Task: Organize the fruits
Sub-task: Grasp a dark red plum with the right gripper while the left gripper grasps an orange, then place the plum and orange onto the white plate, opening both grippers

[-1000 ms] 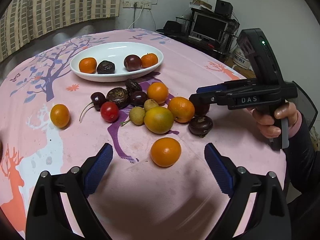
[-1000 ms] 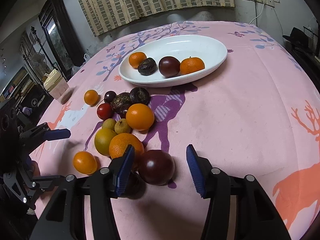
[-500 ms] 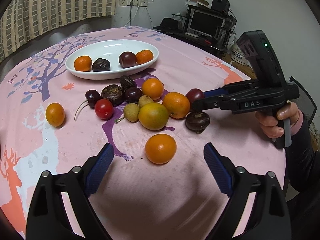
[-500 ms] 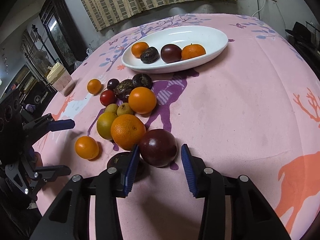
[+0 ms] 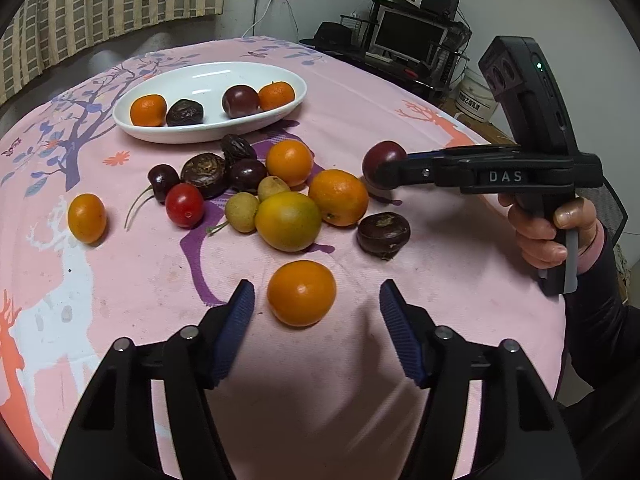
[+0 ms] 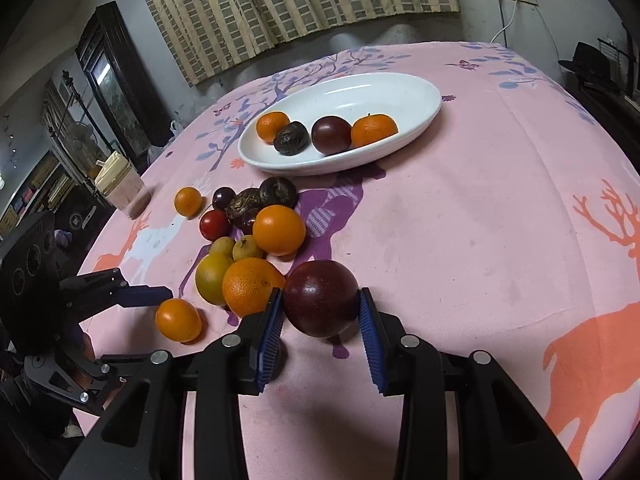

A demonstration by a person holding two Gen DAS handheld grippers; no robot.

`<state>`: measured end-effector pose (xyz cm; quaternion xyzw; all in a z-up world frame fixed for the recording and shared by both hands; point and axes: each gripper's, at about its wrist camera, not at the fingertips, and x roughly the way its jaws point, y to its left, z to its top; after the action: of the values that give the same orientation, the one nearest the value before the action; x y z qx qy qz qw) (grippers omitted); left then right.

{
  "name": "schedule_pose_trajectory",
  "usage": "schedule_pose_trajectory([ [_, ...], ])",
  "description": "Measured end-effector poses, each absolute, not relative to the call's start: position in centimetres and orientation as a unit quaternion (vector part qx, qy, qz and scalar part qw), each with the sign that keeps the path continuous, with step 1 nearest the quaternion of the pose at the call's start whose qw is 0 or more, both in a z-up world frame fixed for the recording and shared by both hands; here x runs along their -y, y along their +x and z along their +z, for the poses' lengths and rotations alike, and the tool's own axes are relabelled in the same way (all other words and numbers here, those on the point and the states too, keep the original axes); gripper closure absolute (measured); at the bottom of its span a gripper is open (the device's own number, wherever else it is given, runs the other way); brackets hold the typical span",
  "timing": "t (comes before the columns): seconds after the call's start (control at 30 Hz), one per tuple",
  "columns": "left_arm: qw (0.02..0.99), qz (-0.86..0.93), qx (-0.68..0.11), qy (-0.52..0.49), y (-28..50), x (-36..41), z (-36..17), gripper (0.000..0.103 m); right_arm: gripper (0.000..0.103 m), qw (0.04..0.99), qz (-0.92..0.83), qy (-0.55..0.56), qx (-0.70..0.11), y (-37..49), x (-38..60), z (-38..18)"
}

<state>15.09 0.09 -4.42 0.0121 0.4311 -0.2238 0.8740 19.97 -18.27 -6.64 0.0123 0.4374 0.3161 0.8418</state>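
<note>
My right gripper (image 6: 320, 316) is shut on a dark red plum (image 6: 321, 298) and holds it just above the cloth; it also shows in the left wrist view (image 5: 382, 158). My left gripper (image 5: 316, 308) is open around a small orange (image 5: 301, 293) that rests on the table. A white oval plate (image 5: 208, 130) at the back holds two oranges, a dark wrinkled fruit and a plum (image 5: 240, 101). Loose fruit lies in a cluster (image 5: 256, 192) in front of the plate.
A lone small orange (image 5: 87, 218) lies left of the cluster, and a dark passion fruit (image 5: 383, 235) lies to its right. A plastic cup (image 6: 122, 188) stands at the table's left edge. The pink cloth (image 6: 500, 216) covers the round table.
My right gripper has closed on the plum and lifted it slightly. My left gripper has moved forward so the small orange sits between its fingers.
</note>
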Motion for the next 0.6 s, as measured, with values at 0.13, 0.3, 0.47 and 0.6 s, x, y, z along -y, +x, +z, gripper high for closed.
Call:
schedule_pose_trajectory([
  [0.13, 0.87, -0.221, -0.441, 0.008, 15.6, 0.0, -4.8, 0.052, 0.065, 0.843, 0.318, 0.007, -0.434, 19.7, 18.1, -6.6],
  [0.3, 0.863, -0.213, -0.457, -0.013, 16.4, -0.8, -5.3, 0.066, 0.065, 0.845, 0.317, 0.007, -0.43, 19.6, 18.1, -6.5],
  [0.47, 0.87, -0.214, -0.443, 0.016, 16.4, -1.0, -4.2, 0.066, 0.065, 0.85, 0.329, 0.022, -0.411, 19.8, 18.2, -5.6],
  [0.6, 0.886, -0.207, -0.416, 0.014, 18.8, -2.1, -1.2, 0.066, 0.065, 0.863, 0.328, 0.045, -0.381, 21.9, 17.7, -3.6],
])
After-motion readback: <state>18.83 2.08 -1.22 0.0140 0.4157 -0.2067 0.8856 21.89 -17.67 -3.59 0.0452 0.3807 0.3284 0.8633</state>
